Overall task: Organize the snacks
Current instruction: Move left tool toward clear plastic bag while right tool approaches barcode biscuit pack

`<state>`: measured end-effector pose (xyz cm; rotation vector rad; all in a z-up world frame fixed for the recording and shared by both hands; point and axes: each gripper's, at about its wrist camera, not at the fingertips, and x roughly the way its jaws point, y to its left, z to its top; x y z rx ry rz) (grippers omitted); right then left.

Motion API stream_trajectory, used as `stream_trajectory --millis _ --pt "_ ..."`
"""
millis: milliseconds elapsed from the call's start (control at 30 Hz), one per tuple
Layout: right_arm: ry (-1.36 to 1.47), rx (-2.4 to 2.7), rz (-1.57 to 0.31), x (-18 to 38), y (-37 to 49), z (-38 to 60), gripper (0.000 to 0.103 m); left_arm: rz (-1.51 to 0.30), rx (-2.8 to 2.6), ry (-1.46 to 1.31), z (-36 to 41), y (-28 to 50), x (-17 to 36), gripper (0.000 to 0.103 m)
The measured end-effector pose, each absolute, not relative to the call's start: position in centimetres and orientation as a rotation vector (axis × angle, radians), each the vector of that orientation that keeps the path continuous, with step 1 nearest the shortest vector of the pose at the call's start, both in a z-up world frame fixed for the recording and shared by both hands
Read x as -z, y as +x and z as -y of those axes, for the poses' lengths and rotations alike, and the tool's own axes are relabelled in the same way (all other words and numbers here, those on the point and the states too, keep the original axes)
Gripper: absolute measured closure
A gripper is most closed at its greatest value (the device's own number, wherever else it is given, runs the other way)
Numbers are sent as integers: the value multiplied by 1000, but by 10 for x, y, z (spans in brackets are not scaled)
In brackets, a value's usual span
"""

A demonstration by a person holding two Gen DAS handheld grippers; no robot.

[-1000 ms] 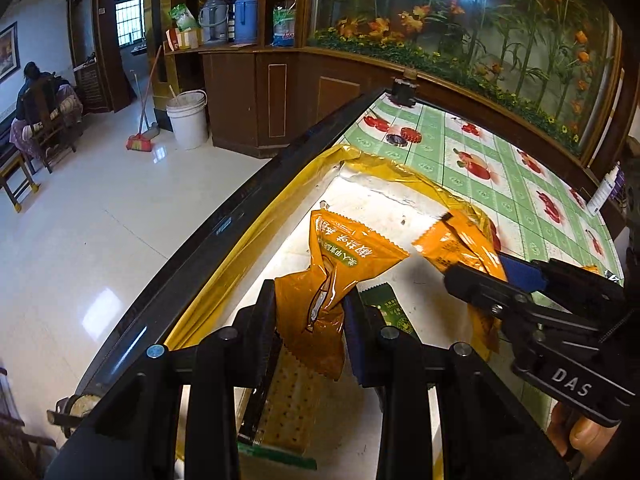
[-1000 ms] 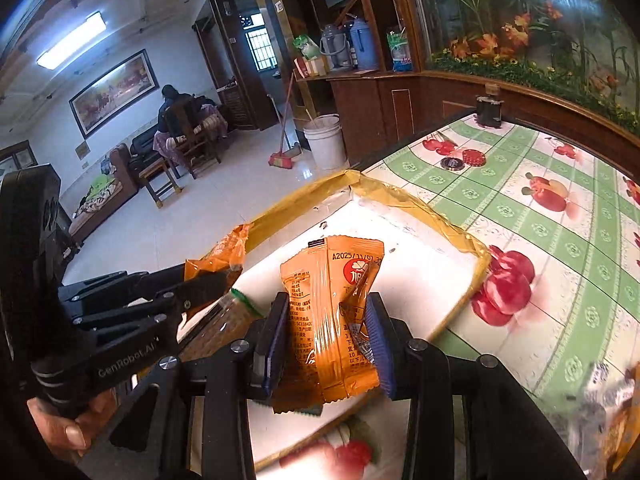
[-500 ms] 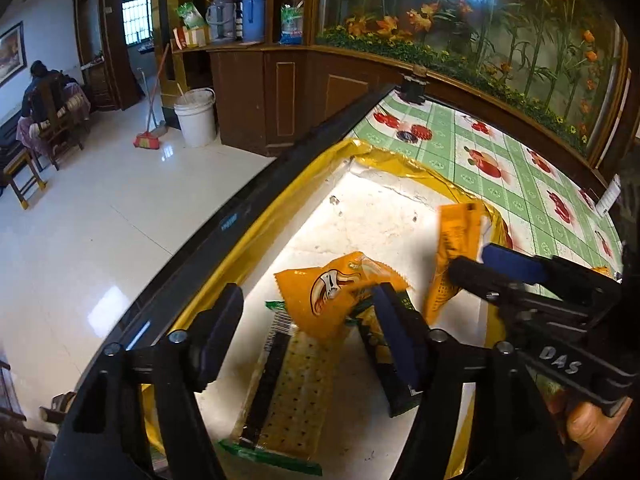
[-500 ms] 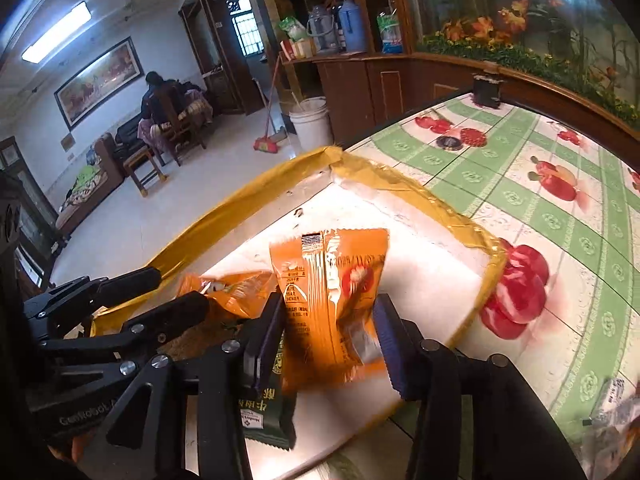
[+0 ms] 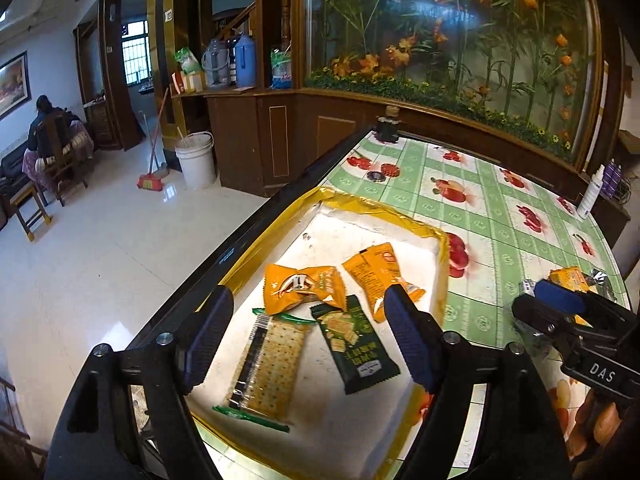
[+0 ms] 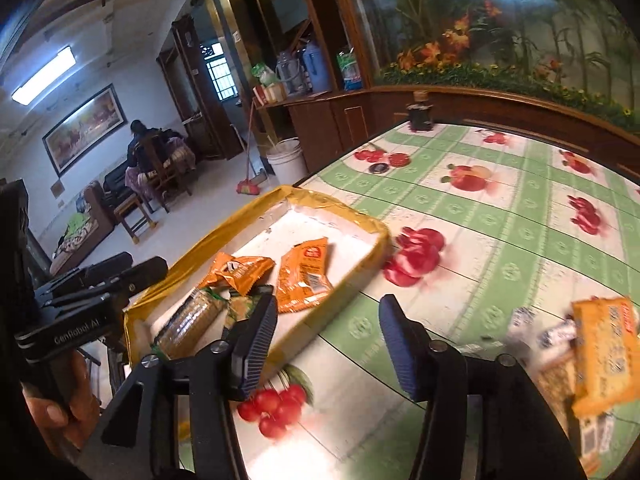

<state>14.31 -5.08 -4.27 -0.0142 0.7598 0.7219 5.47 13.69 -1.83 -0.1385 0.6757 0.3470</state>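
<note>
Left wrist view: four snack packets lie in a white tray with a yellow taped rim, set at the counter's near-left corner. A clear cracker pack lies with its long axis running from the near rim toward the far one, leaning slightly right. Just right of it a dark green packet lies on a diagonal, its near end swung right. Beyond them an orange packet lies crosswise, its right edge overlapping the green packet's far end, and a second orange packet beside it points away and to the left.

The left tongs hover above the tray, jaws wide apart, nothing between them; they have just been opening. A second ago they were clamped on the crosswise orange packet, which then hung upright and now lies flat.

In the right wrist view the right tongs stand apart and empty, over the green-checked, fruit-printed cloth just right of the tray; their jaws have also just been opening. A second ago they gripped the second orange packet over the tray, and it now rests inside near the right rim. At the right edge of this view lies a blurred heap of loose snacks, an orange cracker pack on top, well apart from the tray. A dark jar stands at the counter's far edge, with nothing between the tongs and the tray.
</note>
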Motion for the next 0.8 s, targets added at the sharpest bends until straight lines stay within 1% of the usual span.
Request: stream_trajectory --millis 267,400,633,800 --pt "33 -625 -749 45 117 125 40 -668 -298 -103 -104 54 13 24" --pt "37 -544 -748 54 98 170 37 -692 -245 -103 -83 58 19 21" --pt "113 -410 -795 78 89 241 36 -771 -117 -86 -34 71 35 21" --pt "142 -387 -795 84 86 262 36 -851 -29 -122 -11 80 47 21"
